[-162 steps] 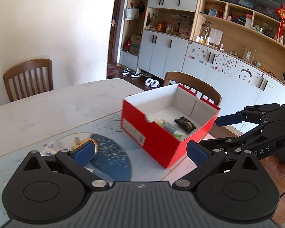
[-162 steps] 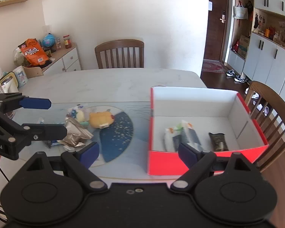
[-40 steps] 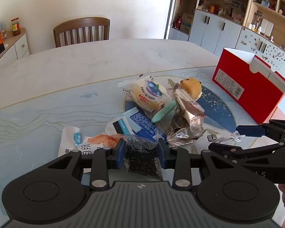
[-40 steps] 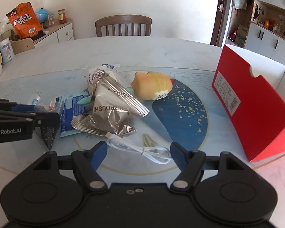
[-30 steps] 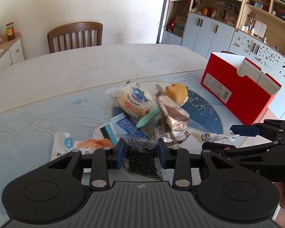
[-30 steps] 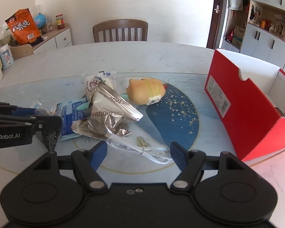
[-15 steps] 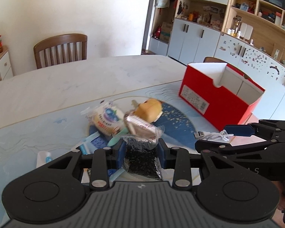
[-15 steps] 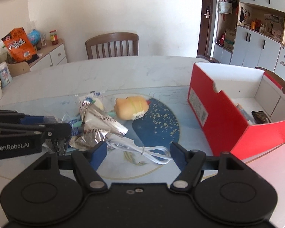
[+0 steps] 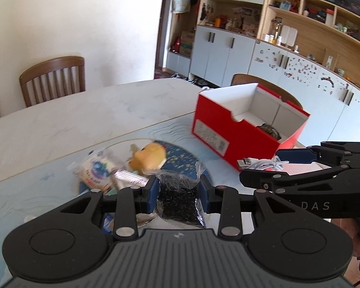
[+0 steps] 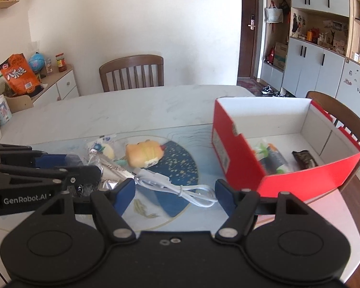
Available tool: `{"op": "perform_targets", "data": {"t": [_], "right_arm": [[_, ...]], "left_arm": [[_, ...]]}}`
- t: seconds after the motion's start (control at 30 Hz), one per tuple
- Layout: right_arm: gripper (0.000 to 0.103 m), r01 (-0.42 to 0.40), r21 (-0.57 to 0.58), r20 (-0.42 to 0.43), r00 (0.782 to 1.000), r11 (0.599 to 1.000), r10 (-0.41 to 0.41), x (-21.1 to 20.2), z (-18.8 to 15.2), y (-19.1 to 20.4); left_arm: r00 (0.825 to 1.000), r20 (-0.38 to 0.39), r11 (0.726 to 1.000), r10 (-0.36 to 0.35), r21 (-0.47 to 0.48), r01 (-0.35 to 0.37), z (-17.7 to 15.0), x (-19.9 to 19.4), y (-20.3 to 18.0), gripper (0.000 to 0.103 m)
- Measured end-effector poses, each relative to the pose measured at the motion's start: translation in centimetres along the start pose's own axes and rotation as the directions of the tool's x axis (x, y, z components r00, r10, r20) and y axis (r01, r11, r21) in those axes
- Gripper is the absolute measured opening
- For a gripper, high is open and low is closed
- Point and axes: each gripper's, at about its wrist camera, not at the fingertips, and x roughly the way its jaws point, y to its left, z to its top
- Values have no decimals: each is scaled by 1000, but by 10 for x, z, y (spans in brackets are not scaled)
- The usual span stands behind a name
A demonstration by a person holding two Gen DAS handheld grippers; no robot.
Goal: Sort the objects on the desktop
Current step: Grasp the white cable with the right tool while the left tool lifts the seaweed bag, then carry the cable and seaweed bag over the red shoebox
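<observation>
My left gripper is shut on a clear packet of black bits, held above the table. My right gripper is shut on a coiled white USB cable, which spans its wide-set blue pads; in the left wrist view the cable hangs clear of the table in the right gripper. The open red box stands to the right and holds several packets. A yellow plush toy, a round blue-and-white snack and a silver foil pack lie on the blue mat.
Wooden chairs stand at the far side and behind the box. A sideboard with an orange bag is at the far left. The marble table's edge runs just right of the box.
Both grippers have risen and swung right toward the red box, carrying the packet and the cable. The box's inside has come into view and the pile has dropped back to the left.
</observation>
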Motion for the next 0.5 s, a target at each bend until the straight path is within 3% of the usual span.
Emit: {"op": "perform_targets", "data": {"t": [0.5], "right_arm": [[73, 11, 14, 33, 999, 1000, -12, -14, 21, -61]], "left_arm": [[999, 29, 999, -38, 40, 37, 36, 19, -48, 33]]}}
